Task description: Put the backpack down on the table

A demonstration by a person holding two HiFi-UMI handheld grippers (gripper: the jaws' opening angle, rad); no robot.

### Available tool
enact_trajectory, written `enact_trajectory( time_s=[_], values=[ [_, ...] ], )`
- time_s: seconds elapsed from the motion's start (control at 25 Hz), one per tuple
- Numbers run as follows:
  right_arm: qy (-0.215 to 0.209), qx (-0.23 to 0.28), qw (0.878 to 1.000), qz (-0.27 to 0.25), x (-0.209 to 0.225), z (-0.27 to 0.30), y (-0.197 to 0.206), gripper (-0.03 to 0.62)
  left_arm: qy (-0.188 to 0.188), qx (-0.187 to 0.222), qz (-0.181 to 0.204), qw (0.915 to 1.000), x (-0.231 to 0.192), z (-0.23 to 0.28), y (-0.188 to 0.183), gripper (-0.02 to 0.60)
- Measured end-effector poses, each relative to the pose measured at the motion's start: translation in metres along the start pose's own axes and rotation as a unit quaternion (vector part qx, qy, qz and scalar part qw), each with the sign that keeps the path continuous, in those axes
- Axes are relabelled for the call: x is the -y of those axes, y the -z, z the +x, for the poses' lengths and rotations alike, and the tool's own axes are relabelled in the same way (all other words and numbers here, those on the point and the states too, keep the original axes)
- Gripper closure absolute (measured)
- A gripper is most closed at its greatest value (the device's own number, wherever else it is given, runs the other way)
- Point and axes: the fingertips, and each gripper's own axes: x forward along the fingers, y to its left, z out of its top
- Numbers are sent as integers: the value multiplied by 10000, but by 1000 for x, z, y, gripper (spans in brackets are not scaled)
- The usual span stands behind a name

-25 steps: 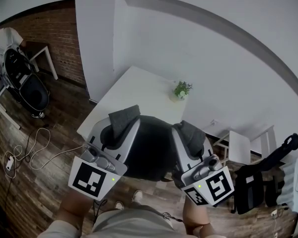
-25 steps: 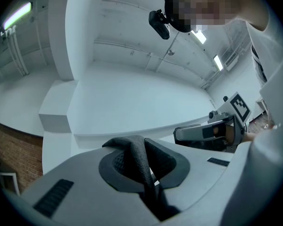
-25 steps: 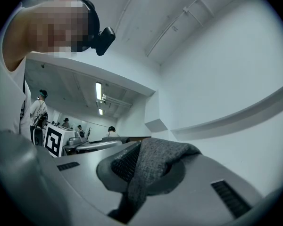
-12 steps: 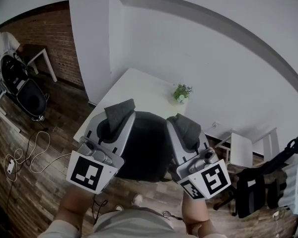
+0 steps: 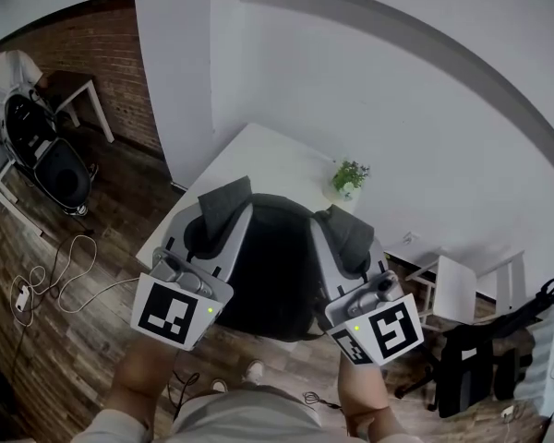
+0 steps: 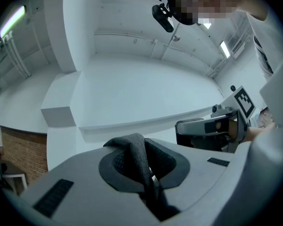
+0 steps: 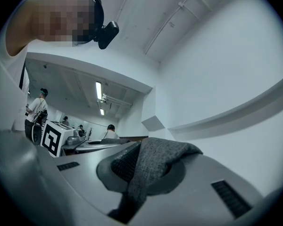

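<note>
A black backpack hangs between my two grippers, over the near edge of the white table. My left gripper is shut on the backpack's grey left strap. In the left gripper view the strap is folded and pinched between the jaws of the left gripper. My right gripper is shut on the other grey strap. The right gripper view shows that strap bunched in the right gripper. The backpack's underside is hidden.
A small potted plant stands at the table's far right, near the white wall. Cables lie on the wooden floor at left. A person with a black pram is far left. A white stand and a black chair are at right.
Both grippers have carried the backpack forward and a little lower, so it now reaches further over the table's near edge. Both grips on the straps are unchanged.
</note>
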Motion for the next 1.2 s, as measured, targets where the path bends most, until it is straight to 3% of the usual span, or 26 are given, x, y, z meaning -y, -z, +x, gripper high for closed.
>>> enact_trajectory(
  time_s=[0.2,0.56,1.2],
  values=[
    [-23,-106,9999,95,6,7,22,546,-26,-61,-98,9999,-7,9,20,535],
    [40,-524,9977,432,34,24,72,545,-83,-540,-133,9984,-18,34,75,535],
    [307,-1411,9892,250,58,37,148,545,-149,-1133,-308,9930,-29,51,151,534]
  ],
)
